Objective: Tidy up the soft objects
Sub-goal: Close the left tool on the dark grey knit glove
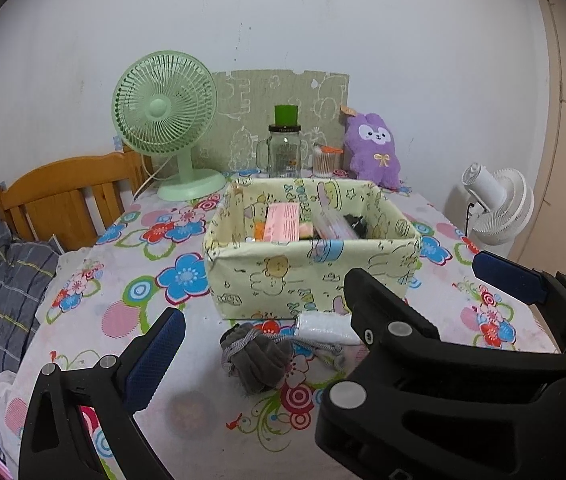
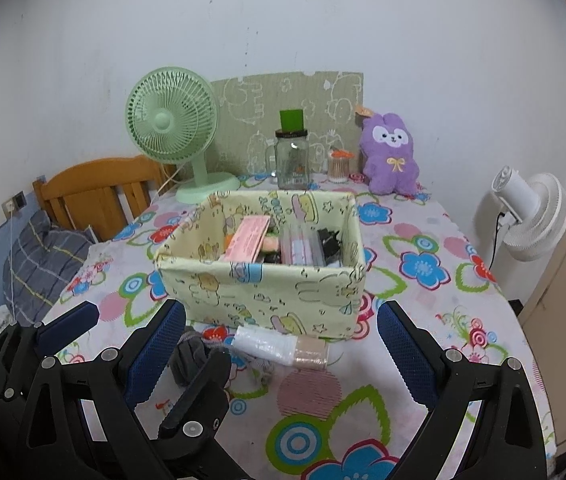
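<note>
No brand or label is readable: the pink packet (image 2: 247,241) in the fabric storage box (image 2: 267,294) has print too small to read, the box cloth carries cartoon animals with letters I cannot make out, and the glass jar (image 2: 291,159) has only a small orange mark.

The left gripper (image 1: 279,354) stands wide open and holds nothing. In the left wrist view its left blue pad (image 1: 155,360) hangs over the flowered tablecloth (image 1: 123,264), apart from the objects. Between its fingers, on the cloth just in front of the box, lies a grey plush bundle (image 1: 257,354) wrapped with grey cord. Beside it, touching the foot of the box, is a white roll in clear plastic (image 1: 323,326), partly hidden by the black arm of the other tool.

The right gripper (image 2: 281,354) is also wide open and empty. In its own view the white roll with a beige end (image 2: 283,347) lies between the two blue pads (image 2: 403,354), touching neither. The grey bundle (image 2: 191,354) sits near the left pad, partly behind the left tool's finger.

A purple plush rabbit (image 2: 390,156) sits upright at the back of the table against the wall, near a jar of cotton swabs (image 2: 339,168) and a green desk fan (image 2: 173,128)
</note>
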{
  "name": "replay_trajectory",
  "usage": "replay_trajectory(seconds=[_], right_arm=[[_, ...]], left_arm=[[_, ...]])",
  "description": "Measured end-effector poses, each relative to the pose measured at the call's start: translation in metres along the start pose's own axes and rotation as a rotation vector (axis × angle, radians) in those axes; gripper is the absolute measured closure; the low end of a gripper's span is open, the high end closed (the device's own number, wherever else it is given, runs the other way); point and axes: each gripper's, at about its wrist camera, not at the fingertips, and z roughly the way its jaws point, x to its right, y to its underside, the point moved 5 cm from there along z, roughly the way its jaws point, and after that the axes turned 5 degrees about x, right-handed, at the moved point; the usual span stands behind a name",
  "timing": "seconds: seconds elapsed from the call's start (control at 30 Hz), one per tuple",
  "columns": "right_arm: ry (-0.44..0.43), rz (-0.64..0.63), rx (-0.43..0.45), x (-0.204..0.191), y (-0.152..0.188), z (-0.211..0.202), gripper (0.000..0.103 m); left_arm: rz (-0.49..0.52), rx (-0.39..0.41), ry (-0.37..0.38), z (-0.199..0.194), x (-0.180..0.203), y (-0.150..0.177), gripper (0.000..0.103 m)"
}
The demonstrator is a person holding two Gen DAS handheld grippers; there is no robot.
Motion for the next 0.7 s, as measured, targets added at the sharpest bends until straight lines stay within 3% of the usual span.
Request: replay_trajectory(seconds=[0.7], right_arm=[[-0.034, 0.004, -0.128, -0.005, 0.043, 0.057, 0.005]], left_arm=[[-0.043, -0.134, -0.040, 0.053, -0.023, 0.047, 0.011]])
